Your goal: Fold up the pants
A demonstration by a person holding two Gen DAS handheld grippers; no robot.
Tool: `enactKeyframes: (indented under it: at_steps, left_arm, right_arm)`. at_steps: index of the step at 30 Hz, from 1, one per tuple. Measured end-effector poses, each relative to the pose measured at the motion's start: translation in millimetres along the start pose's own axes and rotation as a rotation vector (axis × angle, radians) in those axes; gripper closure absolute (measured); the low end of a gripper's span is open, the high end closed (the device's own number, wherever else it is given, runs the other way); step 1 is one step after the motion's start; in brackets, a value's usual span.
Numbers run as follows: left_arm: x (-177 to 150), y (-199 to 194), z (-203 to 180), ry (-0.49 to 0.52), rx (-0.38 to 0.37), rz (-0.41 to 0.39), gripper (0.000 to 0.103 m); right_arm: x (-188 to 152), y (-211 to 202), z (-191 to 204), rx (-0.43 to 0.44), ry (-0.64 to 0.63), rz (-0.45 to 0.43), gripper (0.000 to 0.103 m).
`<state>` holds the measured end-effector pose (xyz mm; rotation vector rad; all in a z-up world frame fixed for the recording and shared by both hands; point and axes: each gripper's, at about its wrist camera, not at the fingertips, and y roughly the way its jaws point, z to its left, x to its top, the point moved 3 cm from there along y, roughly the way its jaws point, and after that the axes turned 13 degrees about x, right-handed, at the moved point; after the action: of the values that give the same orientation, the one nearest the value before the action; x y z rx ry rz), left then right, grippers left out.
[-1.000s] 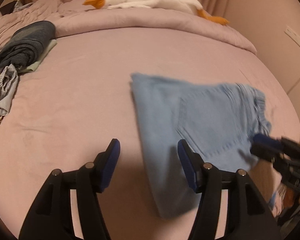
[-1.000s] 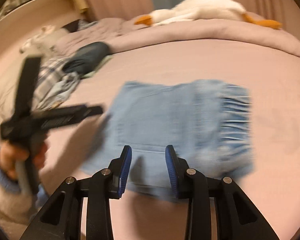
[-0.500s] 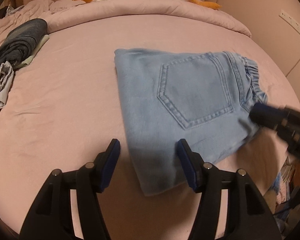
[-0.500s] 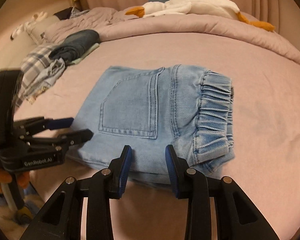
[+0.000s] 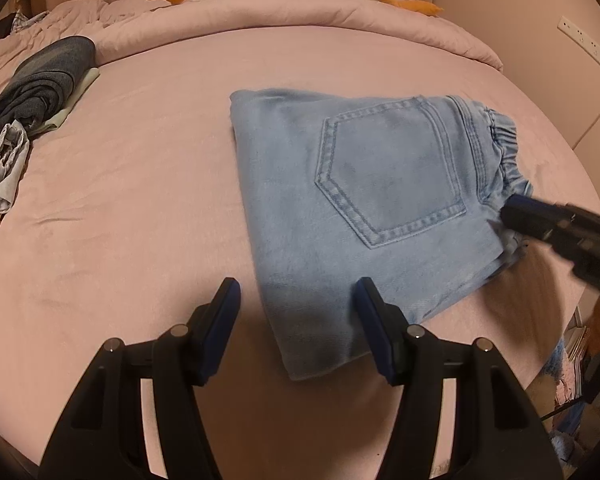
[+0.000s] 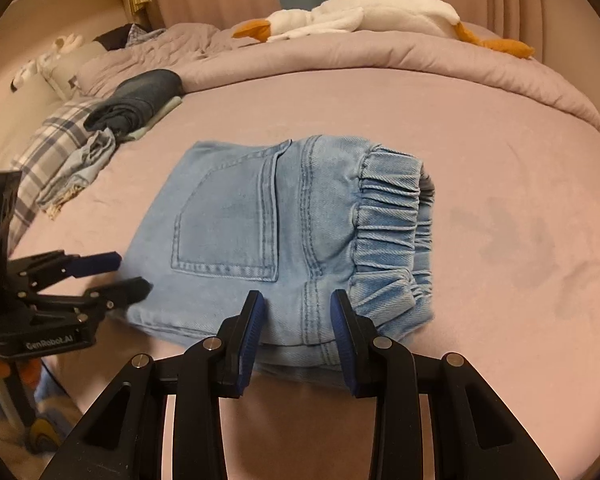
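Light blue denim pants (image 5: 364,208) lie folded into a compact stack on the pink bed, back pocket up, elastic waistband to the right (image 6: 284,232). My left gripper (image 5: 296,316) is open and empty, just in front of the stack's near left corner; it also shows in the right wrist view (image 6: 120,276). My right gripper (image 6: 298,324) is open and empty at the stack's near edge by the waistband; its tip shows in the left wrist view (image 5: 516,208).
Folded dark clothes (image 5: 40,80) and a loose plaid and light garment pile (image 6: 60,160) lie at the far left. A rolled pink duvet (image 5: 300,12) with a white plush goose (image 6: 364,12) lies along the back. The bed's edge drops off at right.
Both grippers have drawn nearer to the folded pants. The pants lie still and sharp now after the earlier blur.
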<state>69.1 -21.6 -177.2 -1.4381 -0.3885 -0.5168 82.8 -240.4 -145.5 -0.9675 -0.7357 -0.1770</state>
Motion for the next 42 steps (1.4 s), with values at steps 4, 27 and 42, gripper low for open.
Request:
enactKeyframes:
  at_steps: [4, 27, 42]
  left_arm:
    - [0, 1, -1, 0.004, 0.001, 0.001, 0.043]
    - [1, 3, -2, 0.009, 0.003, 0.010, 0.040]
    - [9, 7, 15, -0.126, -0.032, 0.032, 0.037]
  right_arm:
    - [5, -18, -1, 0.039, 0.031, -0.053, 0.068]
    - [16, -20, -22, 0.023, 0.082, -0.068, 0.071]
    - [11, -32, -53, 0.083, 0.235, -0.139, 0.031]
